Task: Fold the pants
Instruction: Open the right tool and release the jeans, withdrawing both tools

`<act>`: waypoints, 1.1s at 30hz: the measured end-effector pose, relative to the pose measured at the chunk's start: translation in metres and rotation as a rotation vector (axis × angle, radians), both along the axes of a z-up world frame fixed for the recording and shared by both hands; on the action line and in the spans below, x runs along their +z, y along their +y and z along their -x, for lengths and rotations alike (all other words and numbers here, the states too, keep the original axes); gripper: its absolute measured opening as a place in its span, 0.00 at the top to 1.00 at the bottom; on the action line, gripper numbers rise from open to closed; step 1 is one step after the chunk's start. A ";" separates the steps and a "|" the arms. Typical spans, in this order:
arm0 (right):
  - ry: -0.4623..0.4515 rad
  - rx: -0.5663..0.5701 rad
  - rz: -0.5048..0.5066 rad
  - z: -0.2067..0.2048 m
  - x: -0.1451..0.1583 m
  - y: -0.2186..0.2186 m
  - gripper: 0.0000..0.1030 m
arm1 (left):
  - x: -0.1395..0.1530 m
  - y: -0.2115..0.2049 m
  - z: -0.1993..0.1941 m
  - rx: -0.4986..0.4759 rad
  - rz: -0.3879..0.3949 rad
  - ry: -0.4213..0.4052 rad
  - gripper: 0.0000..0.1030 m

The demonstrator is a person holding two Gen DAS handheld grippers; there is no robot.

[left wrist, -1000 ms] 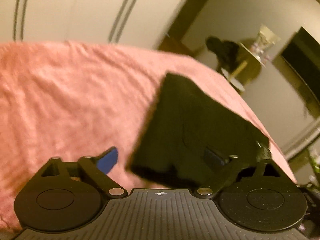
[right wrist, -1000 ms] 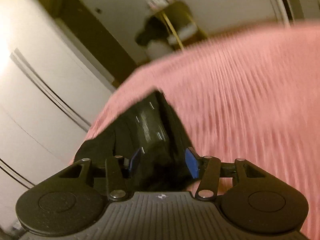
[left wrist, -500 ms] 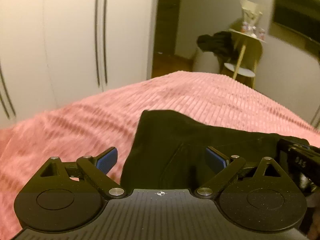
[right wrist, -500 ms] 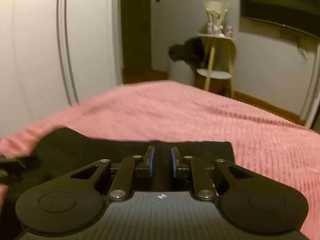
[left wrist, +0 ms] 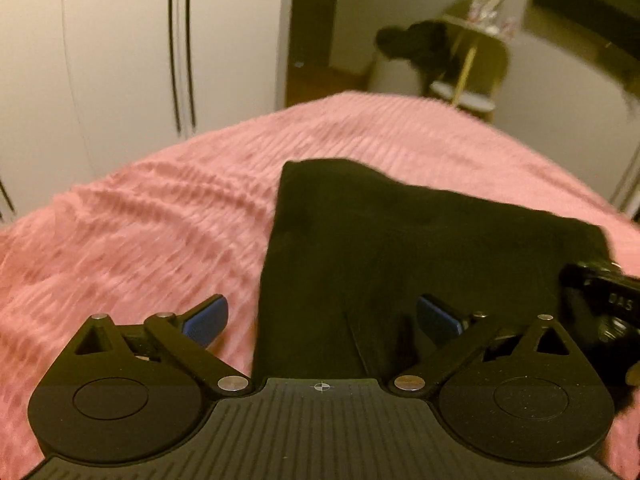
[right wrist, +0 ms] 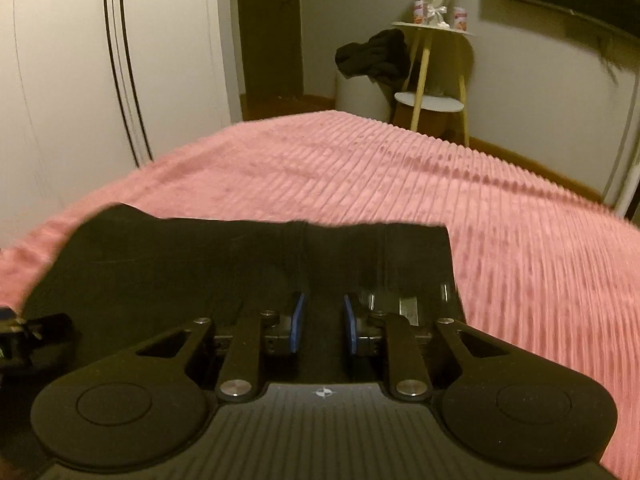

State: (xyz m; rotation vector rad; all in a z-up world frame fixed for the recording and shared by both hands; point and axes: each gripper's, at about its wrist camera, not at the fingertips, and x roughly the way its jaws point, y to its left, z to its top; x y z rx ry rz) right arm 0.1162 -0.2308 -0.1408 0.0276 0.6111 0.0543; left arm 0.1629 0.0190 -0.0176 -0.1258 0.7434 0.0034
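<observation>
I see the folded black fabric pants [left wrist: 400,264] lying flat on the ribbed pink plush bedspread [left wrist: 140,216]. My left gripper [left wrist: 322,314] is spread wide, its blue-padded fingers [left wrist: 206,318] straddling the garment's left edge with nothing held. My right gripper [right wrist: 322,320] hovers over the pants with fingers drawn close together, a narrow gap between them; I cannot tell whether cloth is pinched.
</observation>
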 end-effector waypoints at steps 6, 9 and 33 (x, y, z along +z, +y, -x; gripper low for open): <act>-0.021 0.037 0.006 0.085 -0.004 0.004 0.76 | -0.003 0.001 0.047 -0.001 0.077 0.016 0.00; -0.020 0.030 0.028 0.108 -0.013 0.001 0.77 | -0.017 0.002 0.047 0.022 0.047 0.070 0.00; 0.054 0.082 0.047 0.181 -0.012 0.005 0.04 | -0.004 -0.025 0.124 -0.021 0.072 0.111 0.00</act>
